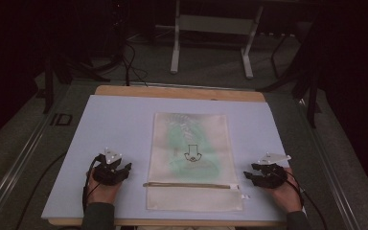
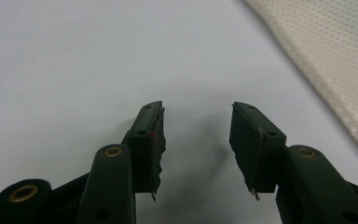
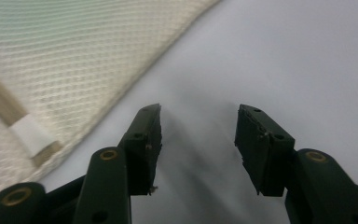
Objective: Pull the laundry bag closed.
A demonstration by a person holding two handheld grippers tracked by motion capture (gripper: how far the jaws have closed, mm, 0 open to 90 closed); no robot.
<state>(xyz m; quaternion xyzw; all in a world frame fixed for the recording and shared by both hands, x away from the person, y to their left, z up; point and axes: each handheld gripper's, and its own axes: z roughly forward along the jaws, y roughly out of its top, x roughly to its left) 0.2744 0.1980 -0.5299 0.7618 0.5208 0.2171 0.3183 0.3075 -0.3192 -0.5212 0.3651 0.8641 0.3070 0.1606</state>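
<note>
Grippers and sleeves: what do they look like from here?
Both the left gripper and the right gripper are black with two jaws, brass-coloured rivets and worn pads, each topped by a grey three-cornered plate. Black cables trail from both. The person's sleeves are dark grey-green.

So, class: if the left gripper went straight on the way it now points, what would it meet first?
Likely the pale blue mat: the left gripper, jaws open, tilts down at bare surface. The mesh bag lies off to one side, though depth is unclear.
</note>
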